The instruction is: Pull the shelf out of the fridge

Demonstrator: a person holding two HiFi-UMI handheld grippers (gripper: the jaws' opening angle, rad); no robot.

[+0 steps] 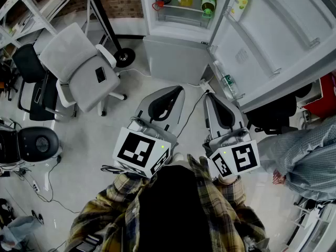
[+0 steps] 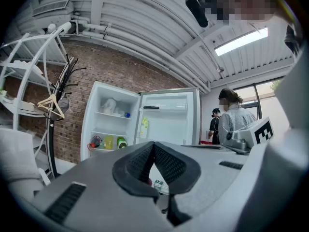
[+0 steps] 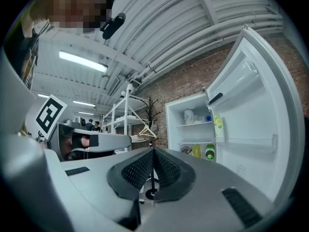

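A white fridge (image 1: 178, 14) stands open ahead of me, its door (image 1: 273, 41) swung to the right. Inside, a lower shelf (image 1: 184, 8) carries a red item, a yellow bottle and a green bottle. An upper shelf (image 2: 112, 114) holds a white bag. My left gripper (image 1: 177, 90) and right gripper (image 1: 208, 96) are both shut with nothing in them, held level well short of the fridge. In the left gripper view the left gripper (image 2: 154, 144) points at the fridge (image 2: 111, 124). The right gripper (image 3: 154, 151) faces left of the fridge (image 3: 193, 129).
A grey office chair (image 1: 79, 70) stands at the left, with a black coat stand base (image 1: 124, 56) behind it. Black chairs (image 1: 31, 140) and cables lie at the far left. A person in a striped shirt (image 1: 310, 156) stands at the right. White racks (image 3: 123, 124) are behind.
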